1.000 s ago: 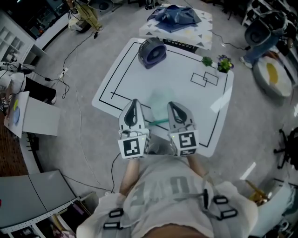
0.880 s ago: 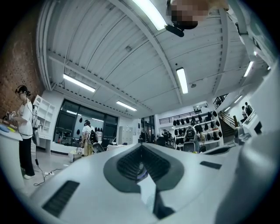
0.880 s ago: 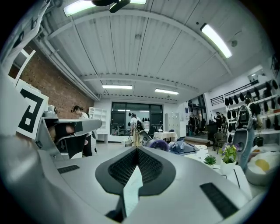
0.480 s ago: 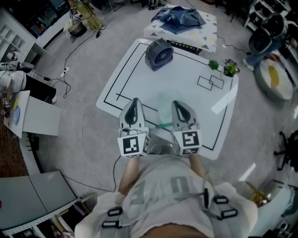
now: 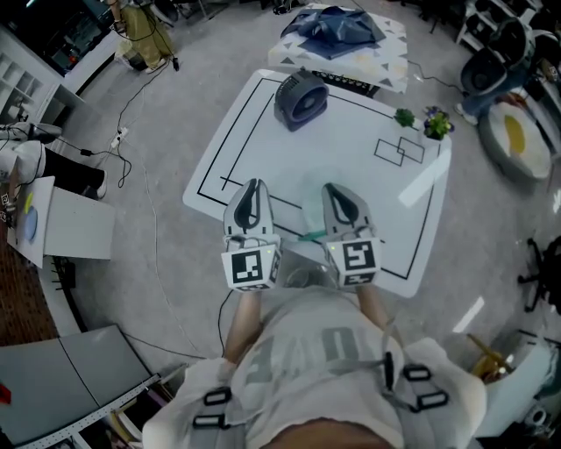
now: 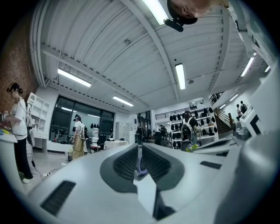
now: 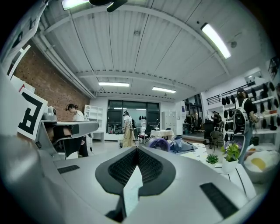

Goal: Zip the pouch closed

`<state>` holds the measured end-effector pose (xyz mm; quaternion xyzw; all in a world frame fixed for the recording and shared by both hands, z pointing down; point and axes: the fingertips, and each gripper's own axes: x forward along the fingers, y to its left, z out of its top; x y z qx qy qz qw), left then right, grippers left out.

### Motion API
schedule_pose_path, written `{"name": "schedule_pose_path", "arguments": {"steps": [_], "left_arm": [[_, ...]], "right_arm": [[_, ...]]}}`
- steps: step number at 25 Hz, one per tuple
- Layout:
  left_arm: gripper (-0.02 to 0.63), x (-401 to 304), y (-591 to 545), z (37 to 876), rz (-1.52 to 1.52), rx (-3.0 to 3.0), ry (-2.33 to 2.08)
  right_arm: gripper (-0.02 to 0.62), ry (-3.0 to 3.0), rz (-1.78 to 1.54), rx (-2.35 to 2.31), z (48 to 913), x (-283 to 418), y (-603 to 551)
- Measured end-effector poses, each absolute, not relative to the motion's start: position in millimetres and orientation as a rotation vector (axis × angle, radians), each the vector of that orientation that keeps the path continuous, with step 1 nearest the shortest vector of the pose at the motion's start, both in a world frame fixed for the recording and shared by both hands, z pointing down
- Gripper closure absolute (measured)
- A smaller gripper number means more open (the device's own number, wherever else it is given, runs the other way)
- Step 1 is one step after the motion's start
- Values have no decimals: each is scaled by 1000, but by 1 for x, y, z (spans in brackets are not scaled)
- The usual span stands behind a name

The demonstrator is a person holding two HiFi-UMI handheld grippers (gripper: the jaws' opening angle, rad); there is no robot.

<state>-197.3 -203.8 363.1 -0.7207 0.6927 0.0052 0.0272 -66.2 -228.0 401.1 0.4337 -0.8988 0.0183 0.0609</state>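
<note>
A see-through pouch (image 5: 302,207) with a green zip (image 5: 308,235) lies flat on the white table (image 5: 223,145), near its front edge. In the head view it sits between my two grippers. My left gripper (image 5: 254,186) hovers just left of the pouch, and my right gripper (image 5: 337,189) is at its right side. Both point across the table, away from me. In the left gripper view the left gripper (image 6: 139,149) is shut with nothing between its pads. The right gripper (image 7: 136,151) in its own view is shut and empty too. Neither gripper view shows the pouch.
A round purple fan (image 5: 301,96) stands at the table's far side, and two small potted plants (image 5: 436,125) at its far right corner. Black lines mark the tabletop. Beyond it stands a second table with blue cloth (image 5: 342,26). Cables lie on the floor to the left.
Both shut grippers have shifted a little over the near part of the table. The pouch lies where it was, and the jaws have stayed shut.
</note>
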Motion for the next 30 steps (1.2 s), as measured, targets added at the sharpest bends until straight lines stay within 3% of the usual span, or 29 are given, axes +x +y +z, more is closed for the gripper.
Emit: {"name": "schedule_pose_path", "arguments": {"steps": [5, 11, 13, 17, 30], "left_arm": [[581, -203, -207, 363, -59, -2211, 2107], [397, -191, -214, 395, -429, -2381, 1871], [369, -179, -211, 412, -585, -2422, 1749], [357, -147, -197, 460, -915, -2469, 1416], [354, -130, -140, 584, -1492, -2547, 892]], "right_arm": [[588, -2711, 64, 1365, 399, -60, -231], [588, -2676, 64, 1365, 405, -53, -226], [586, -2671, 74, 1365, 407, -52, -223], [588, -2666, 74, 1367, 409, -52, -220], [587, -2635, 131, 1419, 418, -51, -212]]}}
